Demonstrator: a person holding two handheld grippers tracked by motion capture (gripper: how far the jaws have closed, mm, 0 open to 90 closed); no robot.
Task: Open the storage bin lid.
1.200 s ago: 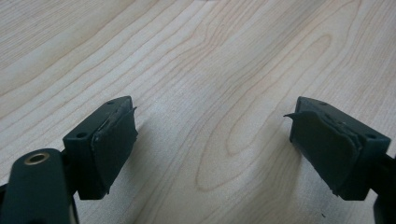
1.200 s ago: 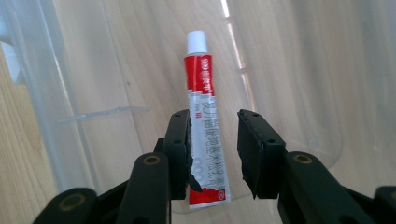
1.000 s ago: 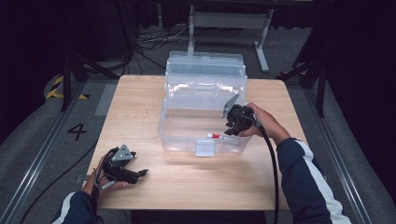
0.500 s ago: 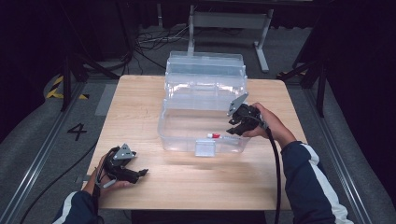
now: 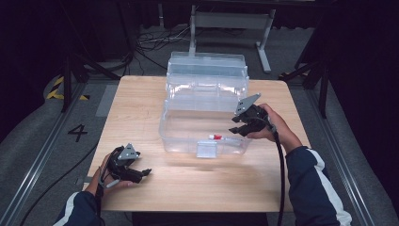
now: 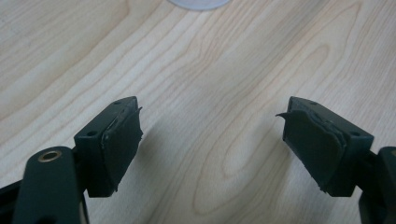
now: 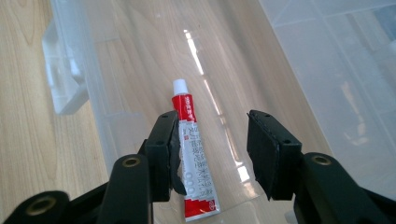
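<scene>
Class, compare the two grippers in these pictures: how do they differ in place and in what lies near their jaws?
The left gripper sits low over bare table; the right gripper hangs above the clear box. The left's jaws frame only wood; the right's have just been opening, with the red-and-white tube lying beneath them. Both stand open, holding nothing.

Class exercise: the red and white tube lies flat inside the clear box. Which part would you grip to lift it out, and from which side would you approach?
Grip the tube across its flat middle, coming straight down through the open top of the box. It lies flat on the floor, so the walls probably block a sideways approach, and the cap end is narrow.
</scene>
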